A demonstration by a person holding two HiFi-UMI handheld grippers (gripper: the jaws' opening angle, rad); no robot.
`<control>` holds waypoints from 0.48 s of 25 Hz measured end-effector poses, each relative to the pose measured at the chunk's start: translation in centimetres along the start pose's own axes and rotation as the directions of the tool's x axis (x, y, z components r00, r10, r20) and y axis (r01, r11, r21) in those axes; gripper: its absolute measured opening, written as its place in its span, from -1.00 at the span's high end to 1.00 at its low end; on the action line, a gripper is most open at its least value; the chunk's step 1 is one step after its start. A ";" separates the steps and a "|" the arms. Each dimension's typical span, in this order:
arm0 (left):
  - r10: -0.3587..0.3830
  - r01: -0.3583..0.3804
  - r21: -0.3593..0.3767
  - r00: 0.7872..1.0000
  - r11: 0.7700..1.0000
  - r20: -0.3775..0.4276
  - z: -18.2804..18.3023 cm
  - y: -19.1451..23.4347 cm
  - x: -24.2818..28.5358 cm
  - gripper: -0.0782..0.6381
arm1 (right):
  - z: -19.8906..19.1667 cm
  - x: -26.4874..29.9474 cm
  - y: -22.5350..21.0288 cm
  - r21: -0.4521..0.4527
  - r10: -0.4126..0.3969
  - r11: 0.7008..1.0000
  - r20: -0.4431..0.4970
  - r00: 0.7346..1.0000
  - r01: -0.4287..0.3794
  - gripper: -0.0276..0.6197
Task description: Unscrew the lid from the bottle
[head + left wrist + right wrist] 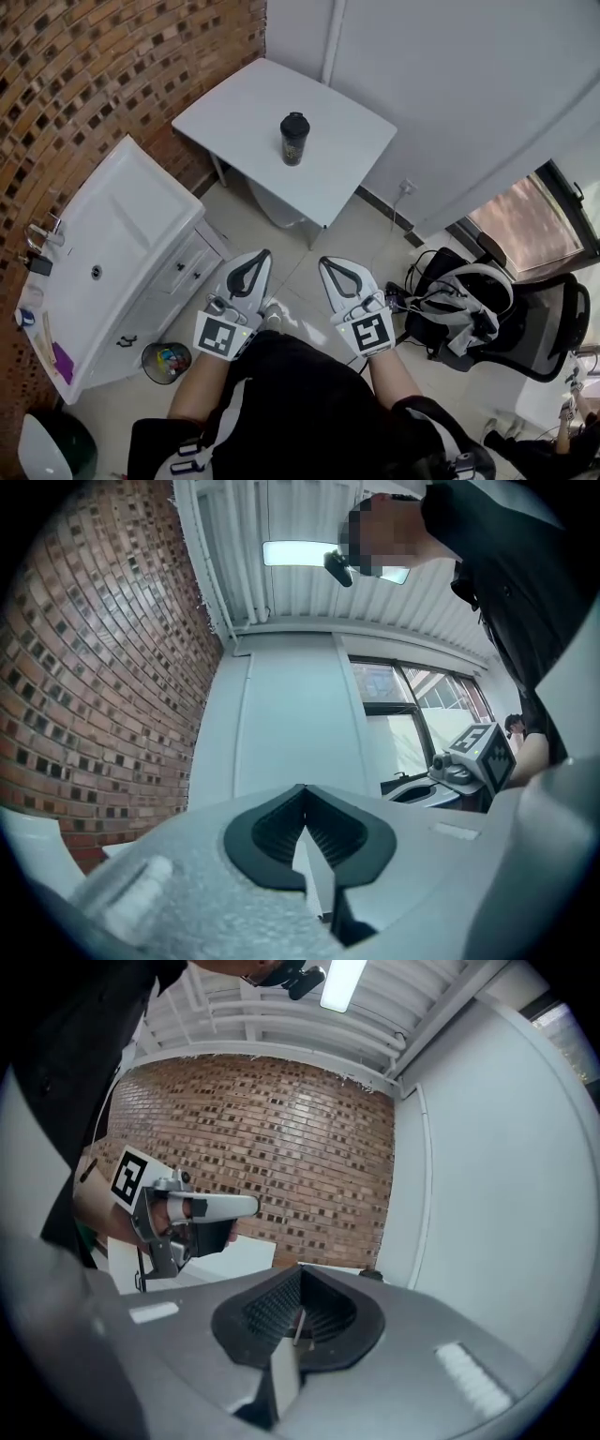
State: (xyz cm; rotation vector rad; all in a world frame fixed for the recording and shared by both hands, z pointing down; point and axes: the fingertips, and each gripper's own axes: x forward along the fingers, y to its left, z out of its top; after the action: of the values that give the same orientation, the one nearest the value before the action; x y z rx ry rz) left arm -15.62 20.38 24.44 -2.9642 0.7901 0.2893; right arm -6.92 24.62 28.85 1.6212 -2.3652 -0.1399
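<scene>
A dark bottle (pixel 294 140) with a black lid (pixel 294 123) stands upright in the middle of a white square table (pixel 234 117), seen in the head view. Both grippers are held close to the person's body, well short of the table. My left gripper (pixel 260 253) is shut and empty, tips pointing toward the table. My right gripper (pixel 325 262) is shut and empty beside it. In the left gripper view the jaws (pixel 302 789) meet with nothing between them, and the bottle is hidden. In the right gripper view the jaws (pixel 299 1269) are also closed; just the lid's top (pixel 372 1275) peeks over them.
A white sink cabinet (pixel 112 253) stands along the brick wall (pixel 112 66) at left, with a small bin (pixel 167 361) at its foot. A black chair with a bag (pixel 478 309) is at right. Tiled floor lies between me and the table.
</scene>
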 end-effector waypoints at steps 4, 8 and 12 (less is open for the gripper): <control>-0.029 0.030 -0.028 0.999 0.999 0.045 -0.3 3.0 3.5 0.78 | -0.5 3.1 -2.8 0.028 -0.025 0.999 -0.047 0.999 0.027 0.91; -0.027 0.029 -0.061 0.999 0.998 0.039 -0.8 6.4 5.9 0.78 | -0.3 6.1 -4.5 0.049 -0.025 0.998 -0.058 0.998 0.028 0.91; -0.038 0.044 -0.097 0.998 0.994 0.060 -1.0 7.3 8.5 0.78 | 0.0 7.3 -6.5 0.129 -0.029 0.991 -0.040 0.999 0.033 0.91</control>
State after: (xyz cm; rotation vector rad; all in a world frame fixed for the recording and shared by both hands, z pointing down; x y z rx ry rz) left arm -11.91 9.82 23.65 -3.0436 0.7286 0.4215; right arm -3.46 15.48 28.59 1.7035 -2.3656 0.0393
